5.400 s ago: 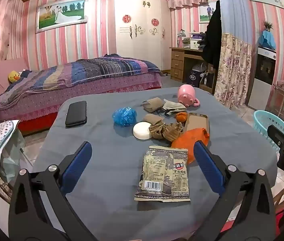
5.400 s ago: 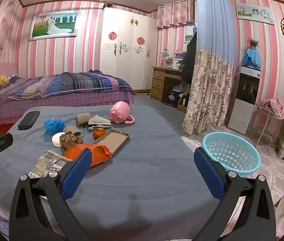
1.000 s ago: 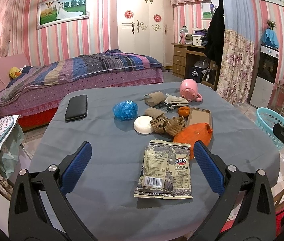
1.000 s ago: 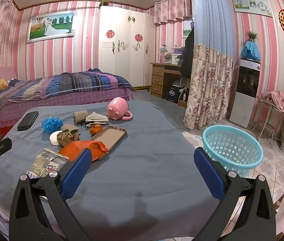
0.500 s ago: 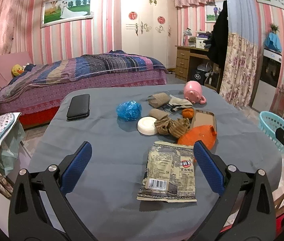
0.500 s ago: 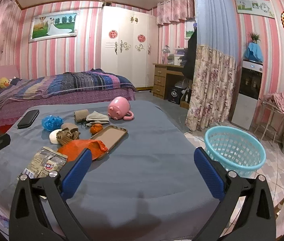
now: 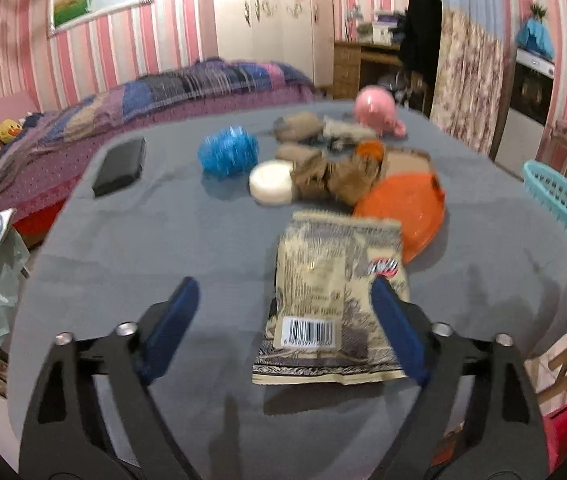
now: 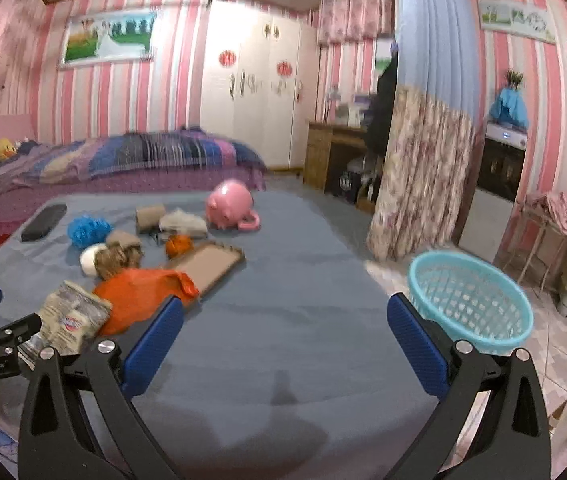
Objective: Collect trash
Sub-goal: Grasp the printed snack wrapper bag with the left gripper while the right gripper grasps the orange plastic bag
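Note:
A beige snack wrapper [image 7: 335, 300] with a barcode lies flat on the grey table [image 7: 163, 248], near the front edge. My left gripper [image 7: 283, 320] hangs low over it. Its jaws are closing: the wrapper lies between them, the right fingertip [image 7: 397, 328] over its right edge and the left fingertip apart from it, neither pad pressing. Behind the wrapper lie an orange plastic bag [image 7: 407, 208], crumpled brown paper [image 7: 335, 178] and a blue crumpled bag [image 7: 229, 154]. My right gripper [image 8: 283, 344] stands open over bare table with nothing between its fingers. The wrapper [image 8: 71, 316] shows at its left.
A teal mesh basket [image 8: 471, 300] stands on the floor right of the table. On the table also sit a black phone [image 7: 121, 166], a white round lump [image 7: 271, 182], a pink pig mug [image 7: 375, 110], a brown phone case [image 8: 211, 266] and rolled cloths. A bed stands behind.
My left gripper has dropped and moved in over the snack wrapper, and its jaws have narrowed. The right gripper has shifted slightly and stays open.

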A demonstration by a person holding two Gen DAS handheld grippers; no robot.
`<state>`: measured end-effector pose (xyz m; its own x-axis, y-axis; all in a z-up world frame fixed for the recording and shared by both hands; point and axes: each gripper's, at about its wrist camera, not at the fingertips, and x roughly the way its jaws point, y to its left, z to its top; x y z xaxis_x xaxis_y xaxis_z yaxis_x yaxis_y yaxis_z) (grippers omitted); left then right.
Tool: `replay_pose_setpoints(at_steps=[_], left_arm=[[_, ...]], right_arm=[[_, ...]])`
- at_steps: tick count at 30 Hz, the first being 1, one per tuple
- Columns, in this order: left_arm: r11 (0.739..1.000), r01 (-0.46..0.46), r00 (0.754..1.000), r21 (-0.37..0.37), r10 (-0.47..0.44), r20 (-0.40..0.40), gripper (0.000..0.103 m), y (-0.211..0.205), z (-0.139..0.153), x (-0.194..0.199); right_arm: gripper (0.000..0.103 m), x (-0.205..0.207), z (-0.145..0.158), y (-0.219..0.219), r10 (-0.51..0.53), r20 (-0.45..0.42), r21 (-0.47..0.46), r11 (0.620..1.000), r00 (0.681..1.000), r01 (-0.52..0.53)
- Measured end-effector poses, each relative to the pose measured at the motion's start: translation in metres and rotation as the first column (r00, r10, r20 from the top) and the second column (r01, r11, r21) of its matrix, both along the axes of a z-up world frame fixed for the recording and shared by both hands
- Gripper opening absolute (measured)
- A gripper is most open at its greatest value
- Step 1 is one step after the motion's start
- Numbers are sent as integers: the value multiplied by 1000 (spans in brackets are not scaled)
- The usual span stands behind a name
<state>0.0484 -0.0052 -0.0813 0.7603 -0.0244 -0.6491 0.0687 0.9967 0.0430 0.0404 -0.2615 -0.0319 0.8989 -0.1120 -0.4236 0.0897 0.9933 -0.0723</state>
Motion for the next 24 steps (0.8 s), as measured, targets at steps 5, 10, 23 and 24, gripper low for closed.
replay_pose_setpoints(at_steps=[5, 10, 23, 24], left_arm=[[998, 47, 997, -38, -49, -64, 57, 1, -18, 10], [993, 97, 992, -68, -102, -72, 20, -1, -23, 12], [993, 81, 996, -83, -78, 31, 8, 22, 16, 2], [995, 71, 996, -74, -67, 52, 8, 27, 22, 2]], right_arm=[[99, 14, -13, -8, -3, -77, 44, 999, 997, 6], [99, 20, -19, -9, 19, -107, 96, 995, 994, -8], [99, 31, -21, 11, 76, -141, 79, 995, 987, -65], [99, 34, -21, 15, 88, -143, 76, 994, 986, -77]])
